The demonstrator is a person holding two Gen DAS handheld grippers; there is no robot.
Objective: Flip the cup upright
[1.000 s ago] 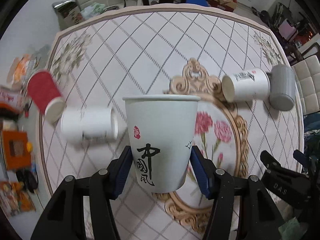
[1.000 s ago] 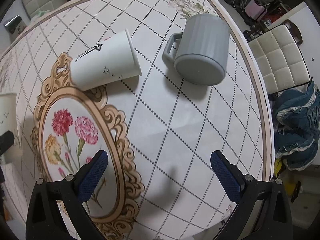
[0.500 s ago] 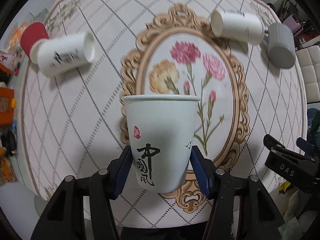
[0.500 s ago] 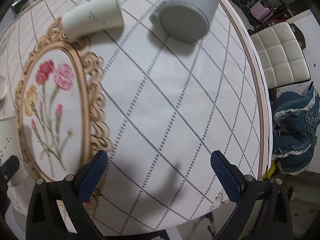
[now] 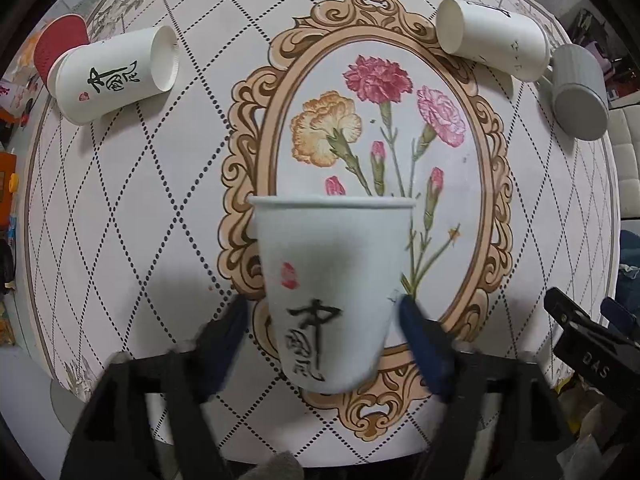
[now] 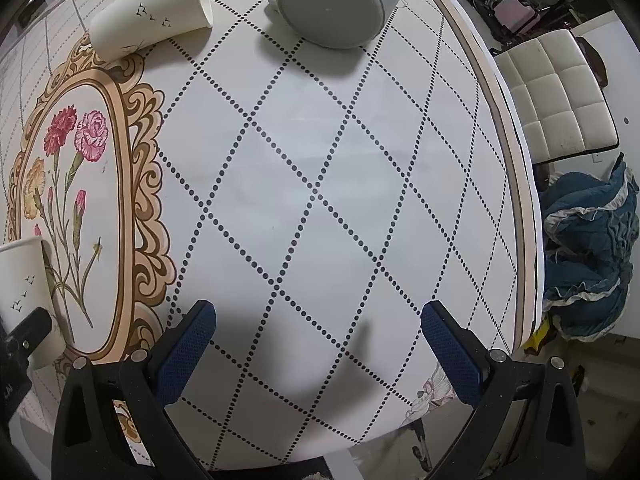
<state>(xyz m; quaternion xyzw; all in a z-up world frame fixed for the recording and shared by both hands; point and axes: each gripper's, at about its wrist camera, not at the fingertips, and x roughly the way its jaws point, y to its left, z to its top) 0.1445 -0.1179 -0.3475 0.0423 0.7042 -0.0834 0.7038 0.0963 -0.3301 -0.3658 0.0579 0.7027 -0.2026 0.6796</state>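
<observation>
A white paper cup (image 5: pixel 332 280) with black calligraphy stands upright on the table's front part, over the flower medallion. My left gripper (image 5: pixel 324 332) is around its lower half; its blue pads look blurred and slightly apart from the cup wall. The same cup shows at the left edge of the right wrist view (image 6: pixel 24 288). My right gripper (image 6: pixel 316 344) is open and empty above the table's right front part.
Lying on their sides: a white paper cup (image 5: pixel 116 74) and a red cup (image 5: pixel 56 46) at far left, another white cup (image 5: pixel 492 38) and a grey mug (image 5: pixel 578 96) at far right. The table edge (image 6: pixel 520 200) runs on the right, with a white chair (image 6: pixel 556 96) beyond.
The left gripper has brought the upright cup down toward the table's near side, and its fingers have spread and drawn back from the cup. The right gripper has shifted back a little, still open.
</observation>
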